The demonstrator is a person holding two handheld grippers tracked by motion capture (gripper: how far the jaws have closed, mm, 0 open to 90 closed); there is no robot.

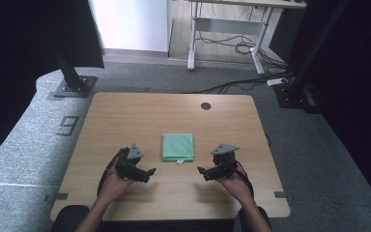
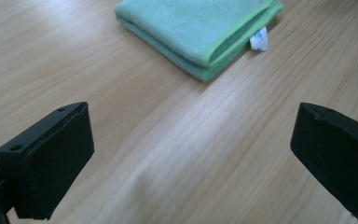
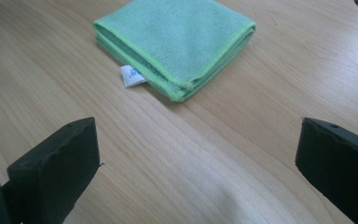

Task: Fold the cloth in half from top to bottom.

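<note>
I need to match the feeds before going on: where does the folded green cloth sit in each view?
High view: folded green cloth at the table's middle, between the two grippers and just beyond them.
Left gripper view: cloth at top centre, beyond the open jaws.
Right gripper view: cloth at upper centre, beyond the open jaws.
Shared landmark: the white tag at the cloth's near edge.

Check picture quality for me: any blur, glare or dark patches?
High view: table evenly lit, dark surroundings at both sides. Left gripper view: green cloth sharp, open tongs soft-edged. Right gripper view: cloth crisp, pale sheen on the wood near the bottom.
</note>
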